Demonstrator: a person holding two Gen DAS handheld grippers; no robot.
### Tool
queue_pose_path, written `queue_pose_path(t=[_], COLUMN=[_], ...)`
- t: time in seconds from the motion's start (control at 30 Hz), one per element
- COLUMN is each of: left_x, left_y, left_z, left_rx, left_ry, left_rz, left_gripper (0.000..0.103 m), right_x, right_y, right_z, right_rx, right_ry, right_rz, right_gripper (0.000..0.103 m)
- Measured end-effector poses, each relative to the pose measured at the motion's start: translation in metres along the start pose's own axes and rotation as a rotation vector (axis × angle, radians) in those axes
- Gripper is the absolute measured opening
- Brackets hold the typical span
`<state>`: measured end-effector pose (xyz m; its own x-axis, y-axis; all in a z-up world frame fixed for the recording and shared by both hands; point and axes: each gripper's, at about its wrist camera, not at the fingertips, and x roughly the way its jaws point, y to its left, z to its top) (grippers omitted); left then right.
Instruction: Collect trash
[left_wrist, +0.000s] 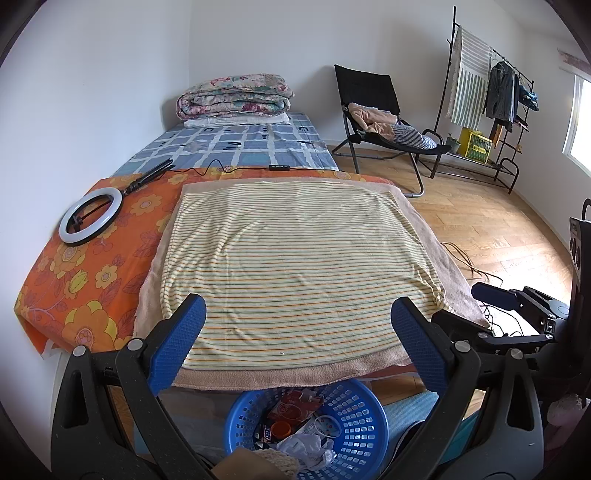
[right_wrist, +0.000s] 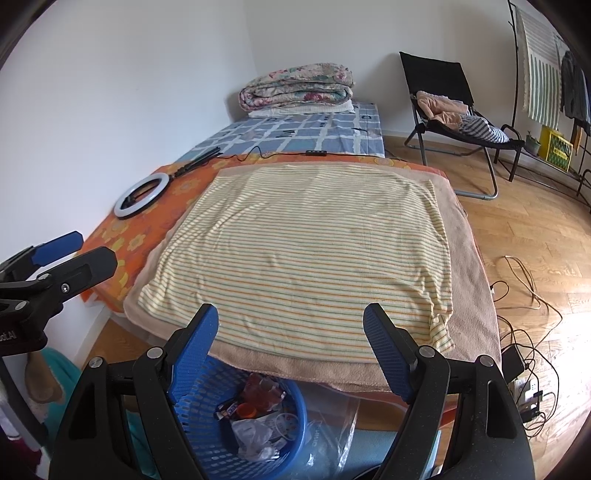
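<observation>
On the floor at the foot of the bed (left_wrist: 240, 147) sits a blue basket (left_wrist: 354, 417) full of trash (left_wrist: 295, 424) (a red wrapper, an orange cap and crumpled plastic). The left gripper (left_wrist: 299, 314) and the right gripper (right_wrist: 291, 321) both hang above the basket with their blue fingers spread wide and nothing between them. The striped yellow towel (right_wrist: 295, 251) lies flat on the bed, with a ring light (left_wrist: 90, 216) beside it on the orange flower sheet (left_wrist: 96, 280).

I have my left gripper (left_wrist: 297, 314) and right gripper (right_wrist: 291, 323) side by side, both tilted downward, blue-padded jaws spread wide with nothing between them.
</observation>
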<state>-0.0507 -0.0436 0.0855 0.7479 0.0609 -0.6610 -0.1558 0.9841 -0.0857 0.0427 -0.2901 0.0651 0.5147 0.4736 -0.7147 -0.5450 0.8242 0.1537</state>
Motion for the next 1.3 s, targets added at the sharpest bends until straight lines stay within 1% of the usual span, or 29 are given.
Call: queue_pose_path(t=[0.4,0.77,1.0,1.3], left_x=[0.0,0.002,0.005,0.007], left_y=[-0.001,0.009,0.01,0.006], left_z=[-0.001,0.008,0.002,-0.003], left_rx=[0.002,-0.009,-0.027,-0.013], left_ry=[-0.001,0.005,0.02,0.019], left_rz=[0.002,0.023,0.019,0.035], left_gripper=[0.102,0.102,0.102,0.102], right_x=[0.0,0.002,0.003,0.006], right_y=[0.0,0.002,0.001,0.001], right_z=[0.0,-0.001,-0.002,-0.005], right_rx=[0.004,0.009,0.013,0.012], right_ry=[0.003,0.008,0.014,0.027], right_rz=[-0.001,0.002,0.003,0.004], right_gripper=[0.081,0.081,0.081,0.081])
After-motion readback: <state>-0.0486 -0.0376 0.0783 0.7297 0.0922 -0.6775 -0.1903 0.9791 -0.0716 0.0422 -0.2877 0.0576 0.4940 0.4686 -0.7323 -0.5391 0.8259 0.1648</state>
